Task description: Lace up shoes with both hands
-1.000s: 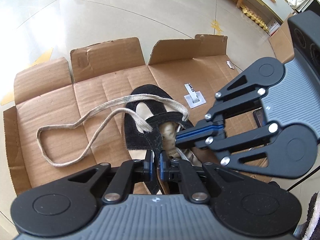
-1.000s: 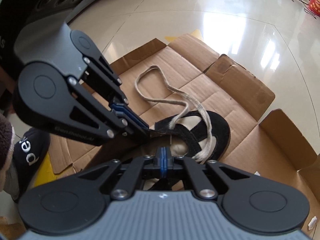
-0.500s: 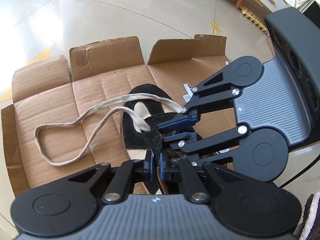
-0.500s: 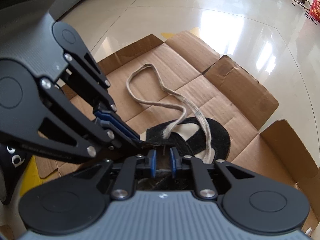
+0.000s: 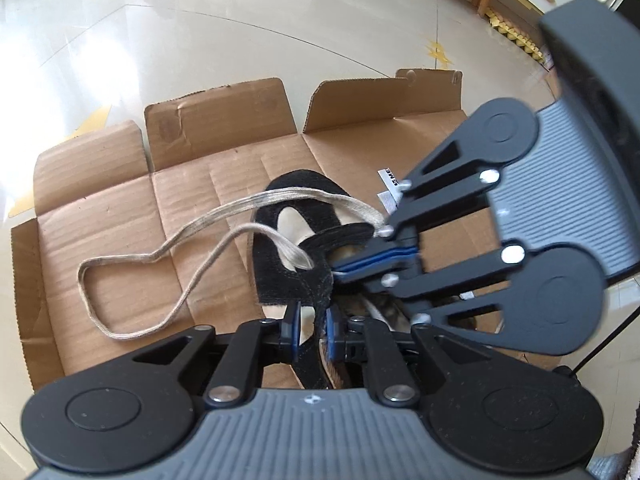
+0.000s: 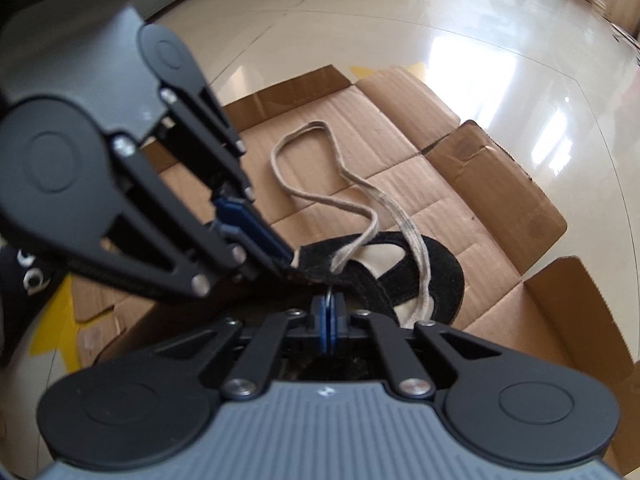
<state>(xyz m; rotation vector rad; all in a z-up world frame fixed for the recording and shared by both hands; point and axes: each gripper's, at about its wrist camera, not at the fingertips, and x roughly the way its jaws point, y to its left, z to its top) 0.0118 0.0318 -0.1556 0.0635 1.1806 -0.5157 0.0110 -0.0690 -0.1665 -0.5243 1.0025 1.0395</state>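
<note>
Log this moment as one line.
left tool: opening, shoe flap between jaws | right tool: shut at shoe | lace: loop loose on cardboard

Right gripper (image 6: 329,312) now closed on lace (image 6: 412,236)

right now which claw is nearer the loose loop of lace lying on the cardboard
Left. The left claw, jaws opening around the black flap, sits at the shoe edge facing the lace loop; the right claw, shut, is over the shoe's middle, farther off.
</note>
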